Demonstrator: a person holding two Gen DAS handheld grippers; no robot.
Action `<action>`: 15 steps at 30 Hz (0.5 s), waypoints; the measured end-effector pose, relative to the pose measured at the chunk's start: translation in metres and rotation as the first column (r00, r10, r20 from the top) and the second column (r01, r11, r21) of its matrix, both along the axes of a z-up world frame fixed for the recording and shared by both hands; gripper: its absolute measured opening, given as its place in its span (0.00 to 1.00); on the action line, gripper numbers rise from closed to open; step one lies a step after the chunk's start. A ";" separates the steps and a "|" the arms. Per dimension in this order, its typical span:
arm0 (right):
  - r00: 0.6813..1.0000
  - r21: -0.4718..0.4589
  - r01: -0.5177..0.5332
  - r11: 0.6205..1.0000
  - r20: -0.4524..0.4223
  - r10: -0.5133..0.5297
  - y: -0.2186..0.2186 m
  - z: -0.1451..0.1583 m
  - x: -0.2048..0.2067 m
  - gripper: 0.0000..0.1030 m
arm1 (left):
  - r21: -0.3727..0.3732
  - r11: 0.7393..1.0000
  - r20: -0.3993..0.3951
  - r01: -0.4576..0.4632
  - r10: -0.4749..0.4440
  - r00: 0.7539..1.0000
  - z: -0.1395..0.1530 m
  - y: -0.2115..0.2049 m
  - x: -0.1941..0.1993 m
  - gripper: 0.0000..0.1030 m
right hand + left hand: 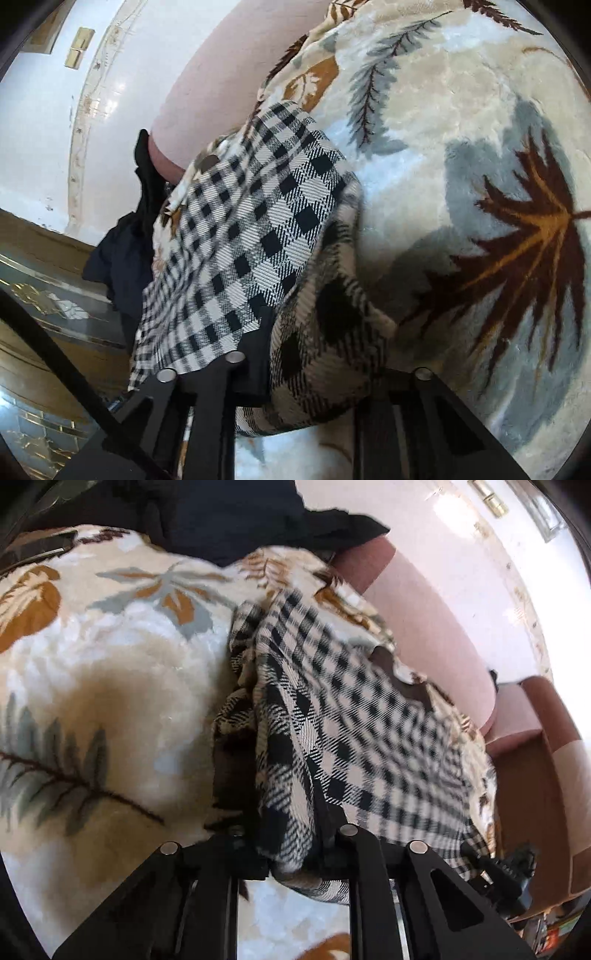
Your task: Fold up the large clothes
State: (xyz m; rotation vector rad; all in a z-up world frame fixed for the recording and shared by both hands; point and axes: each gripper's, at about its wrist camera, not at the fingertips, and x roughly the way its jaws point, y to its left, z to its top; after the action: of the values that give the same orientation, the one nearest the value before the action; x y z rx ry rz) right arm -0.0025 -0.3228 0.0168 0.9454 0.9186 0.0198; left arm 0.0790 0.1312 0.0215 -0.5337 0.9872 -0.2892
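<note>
— So where's the checked garment point(354, 716)?
— Bunched on the leaf-print blanket point(110, 657), by the pink sofa arm point(424, 620).
— And the grippers?
— Left gripper point(295, 853) is clamped on its folded edge; right gripper point(314, 373) is pinched on cloth too.
— Any labels?
— None I can read.

Gripper point(295, 849) fingertips under checked cloth point(351, 720)
</note>
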 end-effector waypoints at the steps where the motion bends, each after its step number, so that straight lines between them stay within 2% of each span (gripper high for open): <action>1: 1.000 -0.006 0.000 1.000 0.008 0.000 -0.004 0.005 -0.008 0.15 | -0.002 1.000 0.009 0.004 -0.004 1.000 0.005 0.001 -0.004 0.14; 6: 1.000 -0.012 0.008 1.000 0.025 -0.008 -0.018 0.026 -0.038 0.13 | 0.010 0.998 0.035 0.060 -0.060 0.998 0.026 -0.001 -0.040 0.13; 10: 1.000 -0.022 -0.018 1.000 -0.008 0.018 -0.021 0.027 -0.064 0.14 | 0.038 0.997 -0.003 0.073 -0.073 0.997 0.012 -0.001 -0.063 0.15; 12: 0.998 -0.040 -0.027 0.999 -0.058 0.025 -0.023 0.020 -0.072 0.19 | 0.059 0.996 -0.062 0.066 -0.062 0.996 -0.006 0.003 -0.064 0.16; 14: 0.993 -0.029 0.038 0.999 -0.110 -0.041 -0.035 0.011 -0.082 0.27 | 0.027 0.999 -0.089 0.047 -0.045 0.995 -0.013 0.012 -0.065 0.18; 15: 0.990 -0.018 0.074 0.997 -0.117 -0.075 -0.044 0.010 -0.087 0.28 | 0.006 0.999 -0.086 0.039 -0.038 0.996 -0.012 0.018 -0.066 0.19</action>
State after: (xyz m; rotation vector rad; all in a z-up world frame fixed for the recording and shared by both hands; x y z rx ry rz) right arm -0.0898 -0.3669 0.0270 0.9754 0.9899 -0.1069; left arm 0.0130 0.1490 0.0091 -0.5243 1.0821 -0.2989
